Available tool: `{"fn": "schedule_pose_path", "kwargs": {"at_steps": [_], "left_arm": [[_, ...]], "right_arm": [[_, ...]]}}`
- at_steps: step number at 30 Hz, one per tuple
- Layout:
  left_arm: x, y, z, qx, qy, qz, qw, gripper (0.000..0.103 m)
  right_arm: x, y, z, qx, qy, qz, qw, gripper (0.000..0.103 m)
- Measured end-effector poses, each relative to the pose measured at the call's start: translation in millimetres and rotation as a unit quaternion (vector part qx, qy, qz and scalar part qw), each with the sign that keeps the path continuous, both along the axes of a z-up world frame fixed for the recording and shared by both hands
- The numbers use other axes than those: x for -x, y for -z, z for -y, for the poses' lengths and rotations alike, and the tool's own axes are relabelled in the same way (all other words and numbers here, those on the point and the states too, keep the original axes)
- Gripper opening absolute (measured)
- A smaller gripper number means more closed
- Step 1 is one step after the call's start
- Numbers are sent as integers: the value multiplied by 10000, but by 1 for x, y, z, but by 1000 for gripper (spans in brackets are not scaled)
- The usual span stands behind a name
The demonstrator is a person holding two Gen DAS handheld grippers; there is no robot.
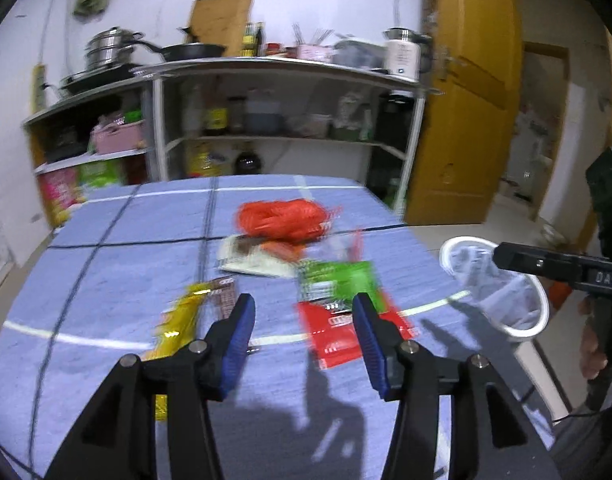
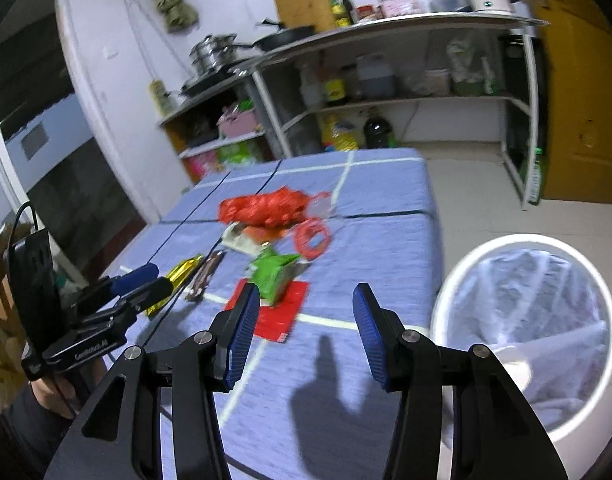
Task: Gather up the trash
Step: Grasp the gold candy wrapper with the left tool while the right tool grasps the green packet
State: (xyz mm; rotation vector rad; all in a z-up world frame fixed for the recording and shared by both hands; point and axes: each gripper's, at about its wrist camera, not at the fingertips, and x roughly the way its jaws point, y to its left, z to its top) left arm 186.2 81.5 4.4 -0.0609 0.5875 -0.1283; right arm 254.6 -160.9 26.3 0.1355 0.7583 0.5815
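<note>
On the blue cloth-covered table [image 1: 106,248] we see a small heap of trash. The red wrapper [image 1: 337,332] is a flat, glossy, almost square piece lying near the front, close to a white line of the cloth. On its far edge lies the green wrapper [image 1: 337,280], shiny and crumpled; in the right wrist view it stands up a little, like a folded packet [image 2: 276,276]. To the left of them is the gold wrapper [image 1: 178,320], a long thin foil strip, and just beside it a brown wrapper [image 1: 224,298] of the same narrow shape. In the right wrist view both long strips run from the near left toward the far right. Behind the green wrapper is a flat pale card [image 1: 258,260], and behind that the orange net bag [image 1: 284,220], a soft bundle of mesh. Near it lies a loop of red cord [image 2: 311,238], seen in the right wrist view.

The left gripper [image 1: 302,332] hangs over the near part of the table with its blue ribbed fingers [image 1: 240,336] spread wide and nothing between them. The right gripper [image 2: 304,330] is also wide apart and holds nothing; it is over the table corner, near the red wrapper.

Beside the right edge of the table stands a round white bin [image 2: 457,292] with a thin, wrinkled clear bag inside. Farther back we see a metal shelf [image 1: 282,68] with pans and bottles, and a yellow wooden door [image 1: 465,100].
</note>
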Motion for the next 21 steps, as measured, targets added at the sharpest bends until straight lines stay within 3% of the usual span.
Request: {"fn": "schedule_pose_path", "kwargs": {"at_steps": [8, 11, 21], "left_arm": [[-6, 29, -55, -121, -471, -453, 9978, 58], [-17, 35, -74, 248, -549, -720, 9956, 58], [-42, 47, -71, -147, -436, -1182, 9919, 54]], "right_arm": [[-25, 26, -56, 245, -302, -462, 9982, 50], [-37, 37, -69, 335, -354, -665, 9966, 50], [-70, 58, -90, 486, -257, -1030, 9932, 50]]}}
